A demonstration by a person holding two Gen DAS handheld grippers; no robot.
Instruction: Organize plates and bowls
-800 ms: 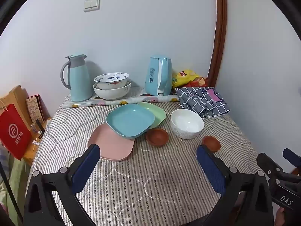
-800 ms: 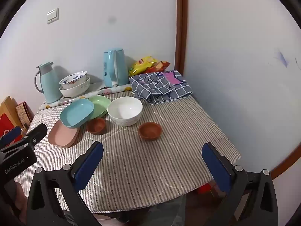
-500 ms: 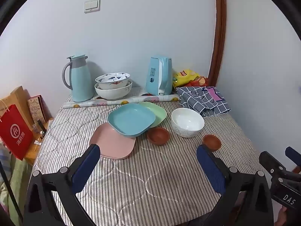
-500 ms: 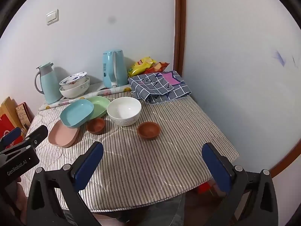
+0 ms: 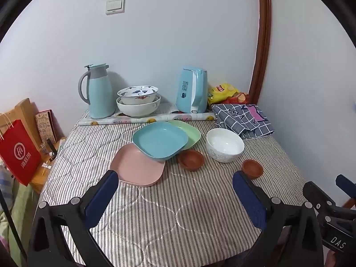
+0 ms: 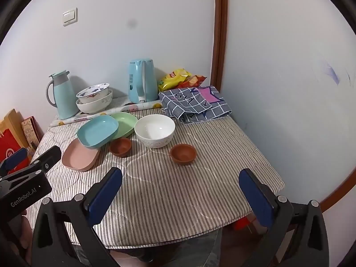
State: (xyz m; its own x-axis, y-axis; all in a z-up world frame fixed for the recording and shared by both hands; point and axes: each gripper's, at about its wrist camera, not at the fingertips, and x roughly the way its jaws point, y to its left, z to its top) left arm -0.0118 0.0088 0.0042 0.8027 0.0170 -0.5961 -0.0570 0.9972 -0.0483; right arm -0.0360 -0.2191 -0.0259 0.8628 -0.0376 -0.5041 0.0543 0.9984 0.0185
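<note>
On the striped table (image 5: 178, 211) at 12 o'clock lie 3 overlapping plates: pink (image 5: 135, 166), blue (image 5: 160, 141), green (image 5: 191, 131). 3 white bowls: 2 stacked (image 5: 138, 102) at 11 o'clock, 1 (image 5: 224, 144) at 1 o'clock. 2 brown dishes (image 5: 191, 160) (image 5: 252, 168). The left gripper (image 5: 175, 200) and right gripper (image 6: 180, 200) gape wide, empty.

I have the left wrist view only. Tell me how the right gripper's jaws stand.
Observer: The right gripper is wide open, with nothing between its pads.
Operator: Say what lies straight ahead of it.
Observer: The right-hand brown dish, empty, ahead of the gap between the fingers and apart from the white bowl.
Operator: Describe the table edge on that side.
Observer: The striped tablecloth ends in a rounded front corner beside the right finger.
</note>
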